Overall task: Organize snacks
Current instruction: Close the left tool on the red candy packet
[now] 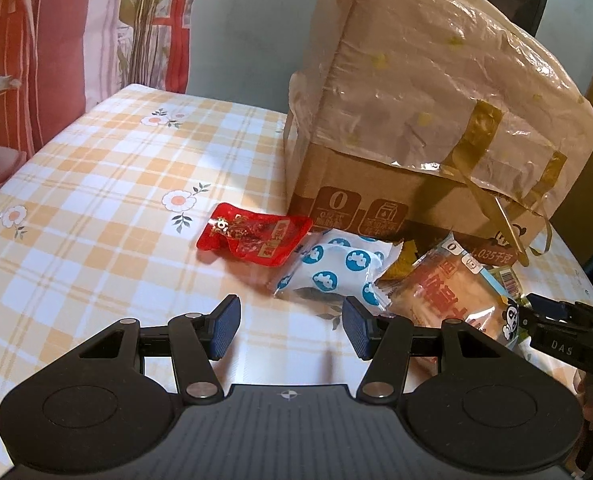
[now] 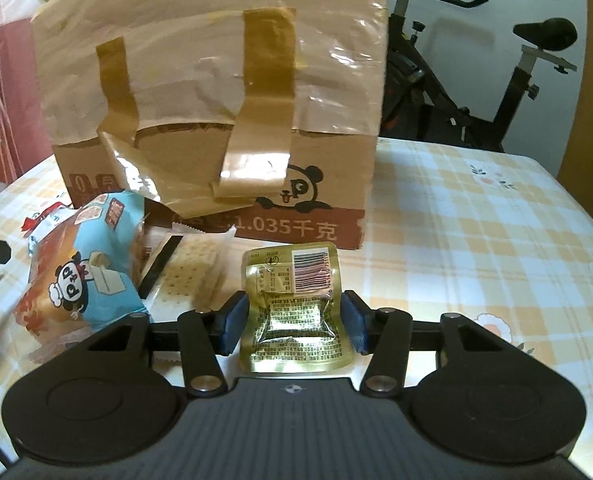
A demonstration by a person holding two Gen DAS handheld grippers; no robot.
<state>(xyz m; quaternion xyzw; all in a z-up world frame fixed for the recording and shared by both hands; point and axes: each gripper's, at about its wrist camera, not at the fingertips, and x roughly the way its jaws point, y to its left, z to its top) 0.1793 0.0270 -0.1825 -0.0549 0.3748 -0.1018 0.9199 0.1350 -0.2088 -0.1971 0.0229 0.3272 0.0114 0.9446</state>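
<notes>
Currently gold sachet (image 2: 292,312) is pinched by right gripper (image 2: 292,322); left gripper (image 1: 290,328) is spread, empty; taped carton (image 2: 216,100) is blocking just behind.

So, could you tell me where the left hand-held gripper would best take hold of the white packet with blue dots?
Probably across the puffy middle of the white packet with blue dots, coming from above and the near side. It lies flat on the tablecloth, and its crimped ends are overlapped by neighbouring packets.

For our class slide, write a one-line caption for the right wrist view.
Right gripper jaws pinch a gold snack packet before the taped cardboard box.
</notes>
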